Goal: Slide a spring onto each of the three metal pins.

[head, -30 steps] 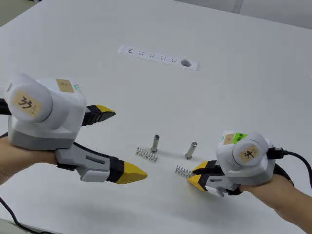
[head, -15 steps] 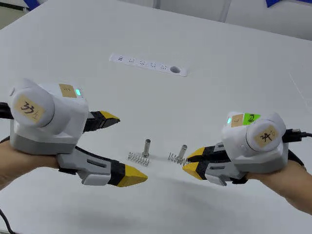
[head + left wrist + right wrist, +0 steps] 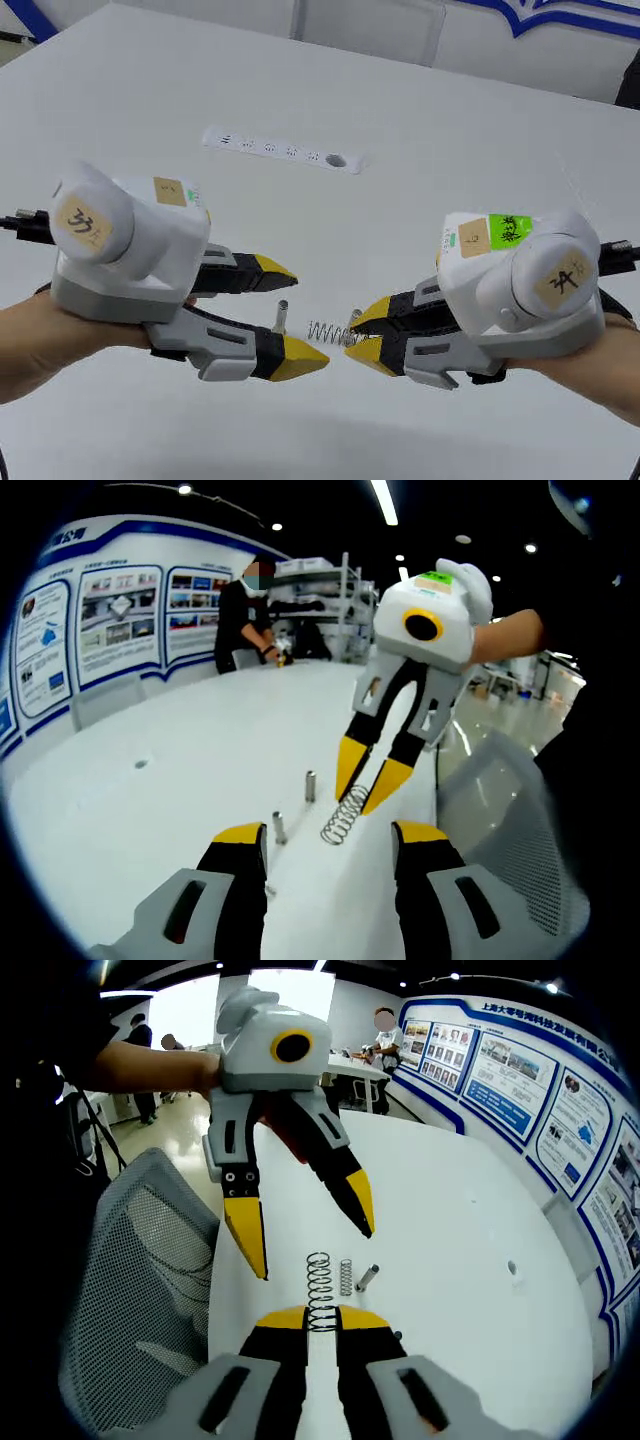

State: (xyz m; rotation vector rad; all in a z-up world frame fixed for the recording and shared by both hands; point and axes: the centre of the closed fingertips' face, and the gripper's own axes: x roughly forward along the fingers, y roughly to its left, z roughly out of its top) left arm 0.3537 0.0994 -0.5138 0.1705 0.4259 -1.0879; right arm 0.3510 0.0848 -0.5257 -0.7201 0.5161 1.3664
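- While the right gripper pinches one end of a spring, the coil's long axis runs left toward the left gripper.
- Left gripper: jaws spread, empty; an upright pin stands by its tips, just left of the spring's free end.
- A second spring and second pin rest nearby on the table; the power strip is far off, blocking nothing.

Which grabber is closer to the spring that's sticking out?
Right. The right gripper pinches one end of the spring; the left gripper, jaws open, flanks its free end without touching.
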